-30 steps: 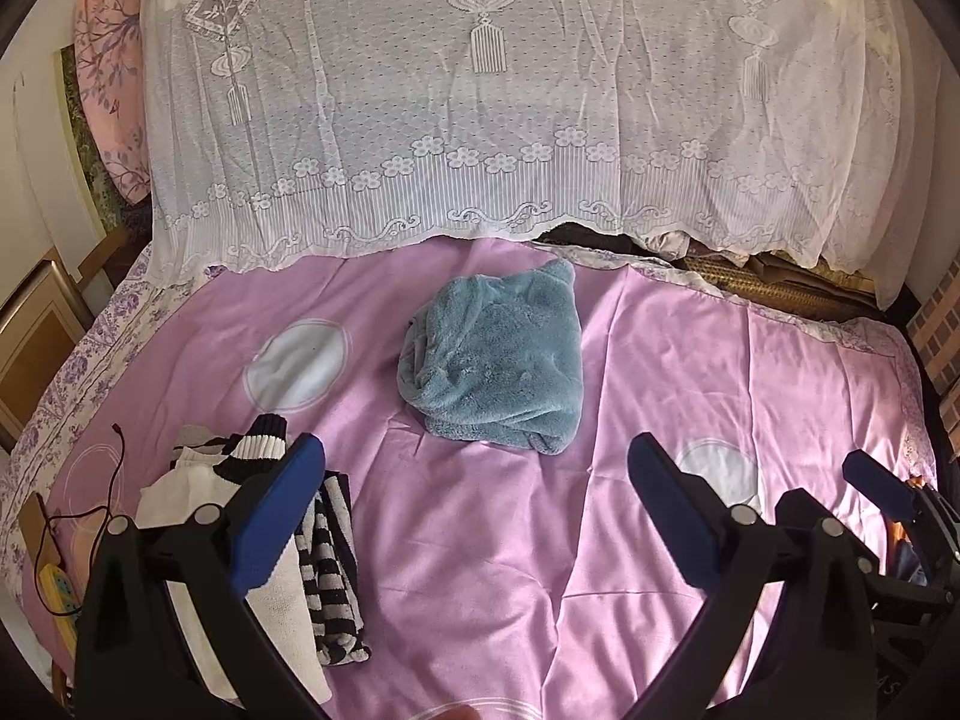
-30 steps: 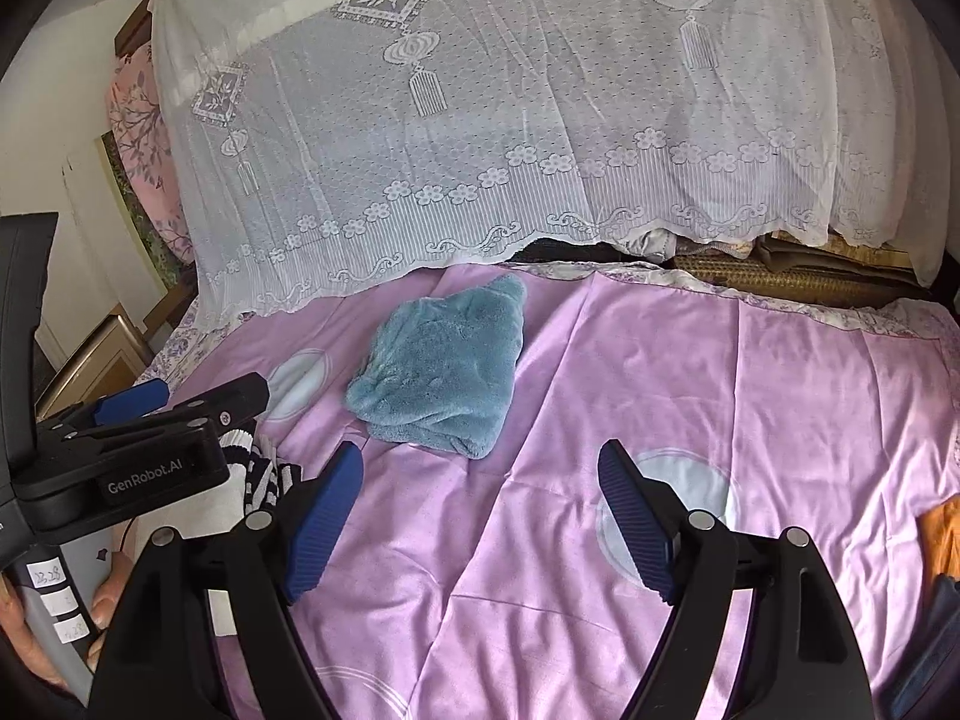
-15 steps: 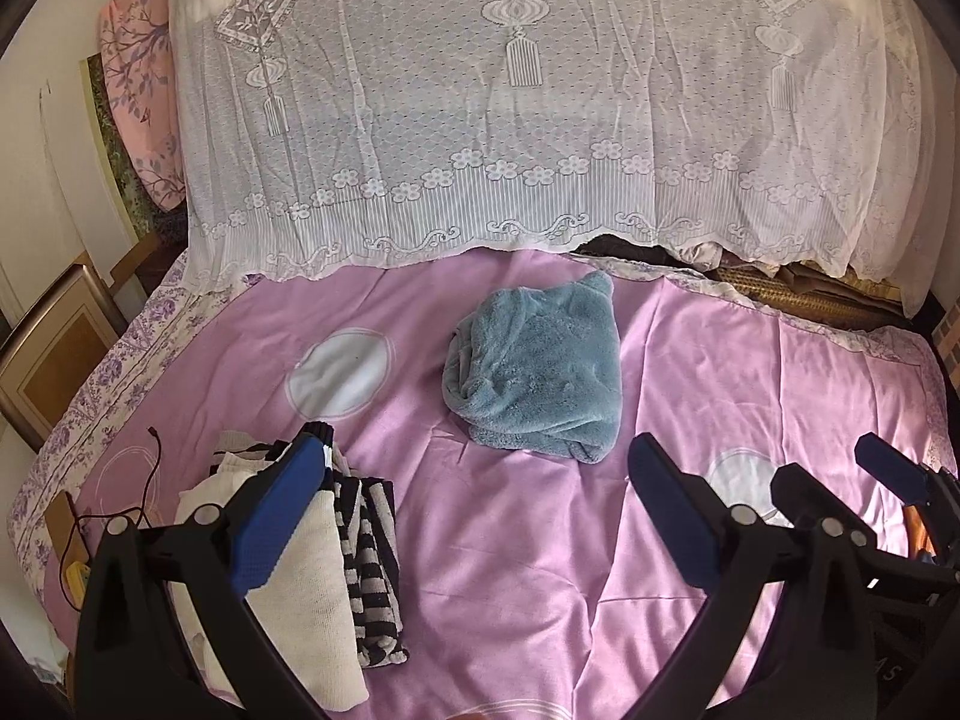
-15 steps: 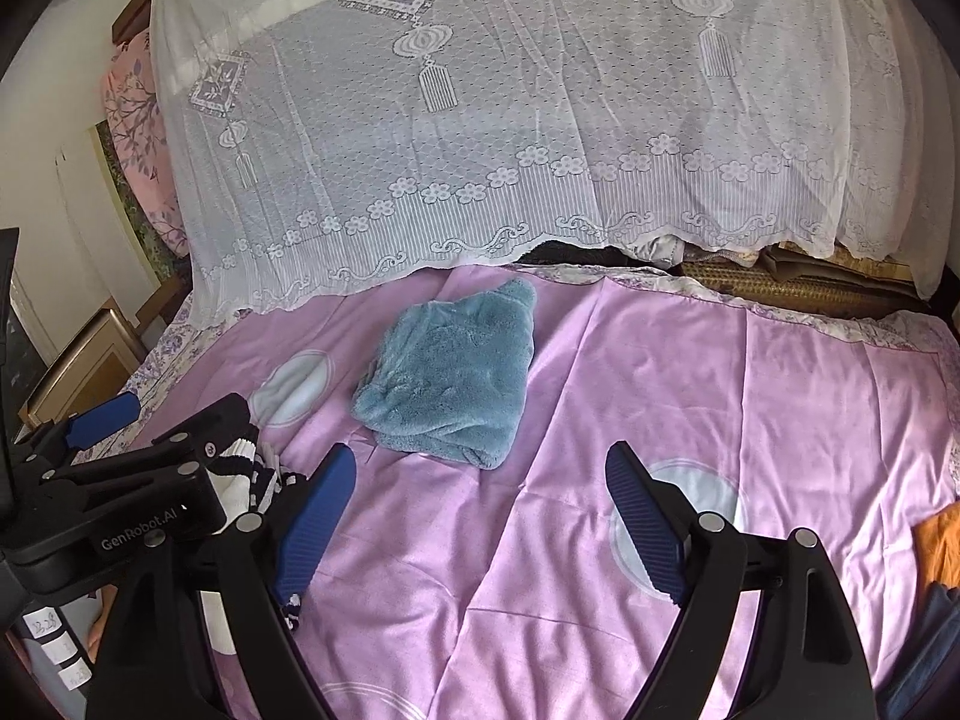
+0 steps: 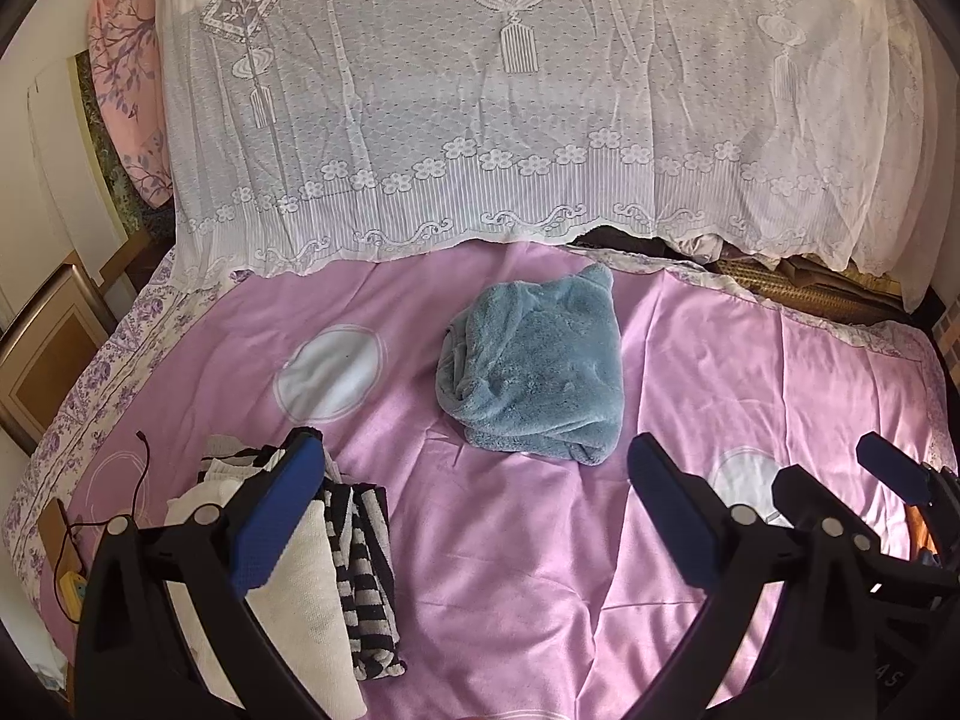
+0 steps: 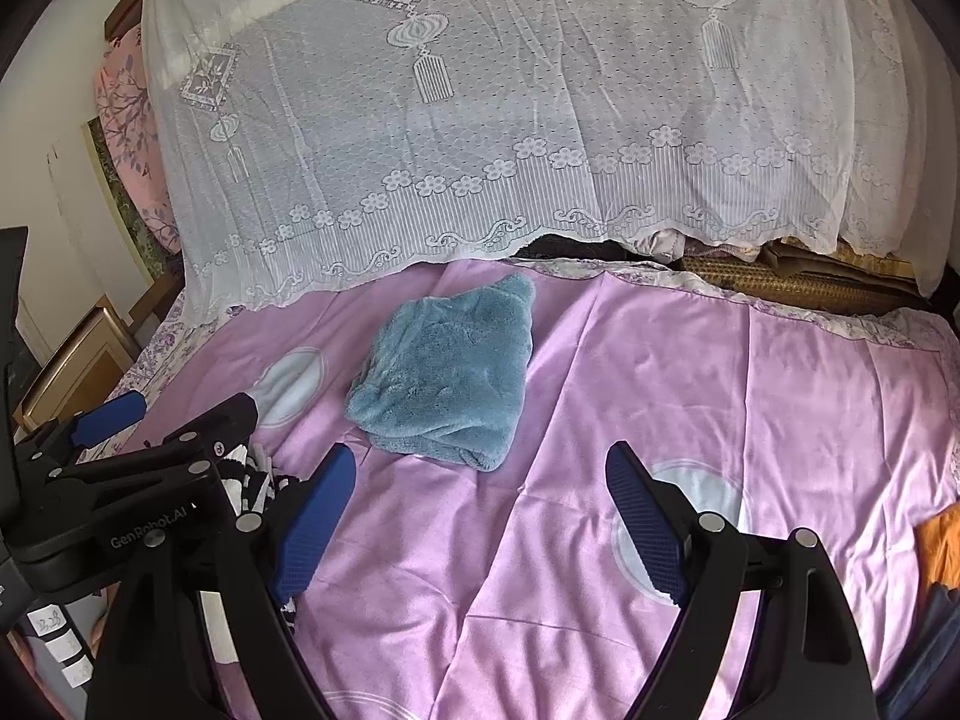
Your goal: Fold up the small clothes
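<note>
- Since the earlier frames I have drawn both tools back and up from the bed; the blue fleece garment and the striped pile now sit further up in both views, and more of the pink sheet shows in front of them.
- Left tool (image 5: 474,483): jaws spread wide, nothing between the blue pads, held above the near part of the bed.
- Right tool (image 6: 480,495): jaws likewise wide and empty, over the pink sheet (image 6: 690,384). The left tool's body shows at the lower left of the right wrist view.
- Nearest item: a pile of black-and-white striped and cream clothes (image 5: 336,564) at the near left of the bed, partly behind the left tool's left finger. It looks roughly stacked; I cannot tell whether each piece is properly folded.
- Near right edge: an orange item (image 6: 942,546) and something dark below it, mostly cut off. I judge these may be further garments awaiting folding, but the views do not confirm it.
- Mid bed: the blue fleece garment (image 5: 534,366) lies as a compact folded bundle, well apart from both tools. I judge this piece done.
- Far end: a white lace cover (image 5: 510,120) drapes over stacked bedding.
- Status: one fold complete, both tools free; remaining work depends on the items at the right edge.
</note>
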Tool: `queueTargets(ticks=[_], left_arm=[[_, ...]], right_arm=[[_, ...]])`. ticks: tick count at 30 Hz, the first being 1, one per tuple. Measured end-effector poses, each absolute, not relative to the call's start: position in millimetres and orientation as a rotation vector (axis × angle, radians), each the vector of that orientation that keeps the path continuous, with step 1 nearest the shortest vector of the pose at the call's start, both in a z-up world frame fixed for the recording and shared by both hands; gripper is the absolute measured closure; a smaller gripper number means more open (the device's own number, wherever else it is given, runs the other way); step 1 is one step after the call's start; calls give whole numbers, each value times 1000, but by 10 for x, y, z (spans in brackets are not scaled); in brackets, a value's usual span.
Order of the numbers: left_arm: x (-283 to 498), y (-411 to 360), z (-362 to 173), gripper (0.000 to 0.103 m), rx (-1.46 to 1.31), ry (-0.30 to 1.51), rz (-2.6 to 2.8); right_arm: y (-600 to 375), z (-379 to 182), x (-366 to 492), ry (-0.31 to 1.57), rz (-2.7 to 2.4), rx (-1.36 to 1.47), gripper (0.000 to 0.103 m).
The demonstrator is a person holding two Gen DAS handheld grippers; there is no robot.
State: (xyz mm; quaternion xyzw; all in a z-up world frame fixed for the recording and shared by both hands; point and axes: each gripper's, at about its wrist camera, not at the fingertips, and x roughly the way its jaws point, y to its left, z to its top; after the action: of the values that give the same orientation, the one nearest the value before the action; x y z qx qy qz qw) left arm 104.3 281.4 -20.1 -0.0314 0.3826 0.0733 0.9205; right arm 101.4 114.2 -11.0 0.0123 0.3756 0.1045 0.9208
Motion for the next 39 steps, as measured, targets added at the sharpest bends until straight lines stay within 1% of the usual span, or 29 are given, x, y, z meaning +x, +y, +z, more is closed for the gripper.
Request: queueTargets(ticks=[35, 39], left_arm=[[1223, 2769, -295, 4, -56, 818, 136], [1214, 2753, -288, 4, -41, 794, 141]], right_arm=[[1107, -175, 1117, 785, 210, 43, 17], [1107, -172, 1116, 785, 210, 41, 17]])
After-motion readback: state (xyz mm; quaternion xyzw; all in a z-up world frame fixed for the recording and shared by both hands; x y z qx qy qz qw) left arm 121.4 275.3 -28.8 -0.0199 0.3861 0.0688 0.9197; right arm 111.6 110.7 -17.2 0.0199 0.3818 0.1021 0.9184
